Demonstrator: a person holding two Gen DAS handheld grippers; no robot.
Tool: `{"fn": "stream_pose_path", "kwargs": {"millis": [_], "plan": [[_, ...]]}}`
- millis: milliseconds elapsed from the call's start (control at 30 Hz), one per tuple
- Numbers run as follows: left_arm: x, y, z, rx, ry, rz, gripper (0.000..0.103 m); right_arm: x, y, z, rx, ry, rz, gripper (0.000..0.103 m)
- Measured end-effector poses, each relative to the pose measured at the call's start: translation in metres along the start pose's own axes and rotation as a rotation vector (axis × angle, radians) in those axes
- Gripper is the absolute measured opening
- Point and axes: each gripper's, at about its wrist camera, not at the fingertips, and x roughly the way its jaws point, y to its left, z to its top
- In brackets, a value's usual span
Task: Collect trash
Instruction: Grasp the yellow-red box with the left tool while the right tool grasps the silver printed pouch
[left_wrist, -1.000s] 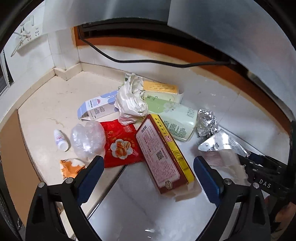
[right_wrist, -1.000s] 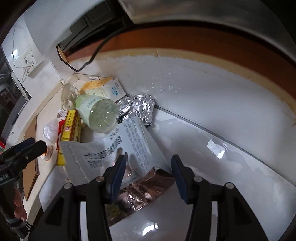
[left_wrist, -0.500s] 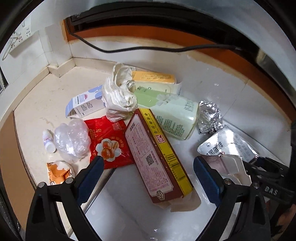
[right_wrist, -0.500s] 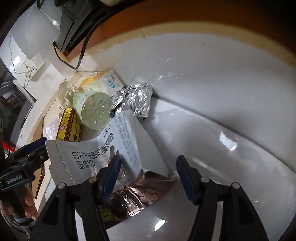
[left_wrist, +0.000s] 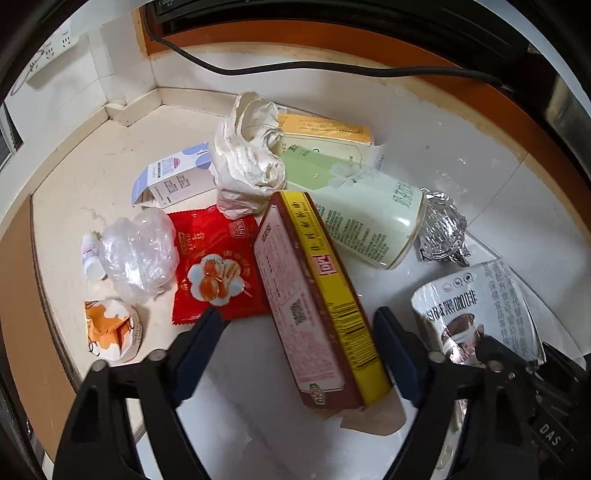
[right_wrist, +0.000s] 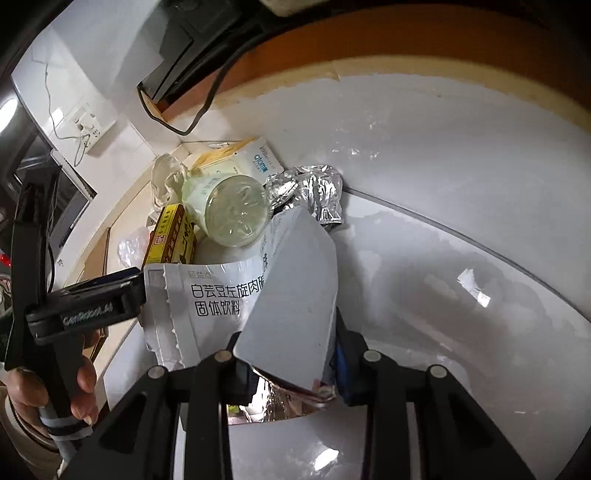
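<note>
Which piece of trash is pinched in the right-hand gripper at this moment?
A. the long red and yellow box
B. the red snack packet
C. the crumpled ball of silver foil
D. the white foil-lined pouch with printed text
D: the right gripper has just been closing and its pads now clamp the white foil-lined pouch, while the silver foil ball lies untouched beyond it.
</note>
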Motion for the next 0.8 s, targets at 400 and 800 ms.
{"fn": "stream_pose_path", "kwargs": {"millis": [400, 800], "plan": [[-0.020, 0.000, -0.029, 0.003, -0.017, -0.041, 0.022, -0.036, 0.004, -0.020, -0.036, -0.054, -0.042, 0.031], [-0.071, 0.009, -0.070, 0.047, -0.097, -0.012, 0.022, -0.054, 0.017, -0.043, -0.050, -0.077, -0.039, 0.031]]}}
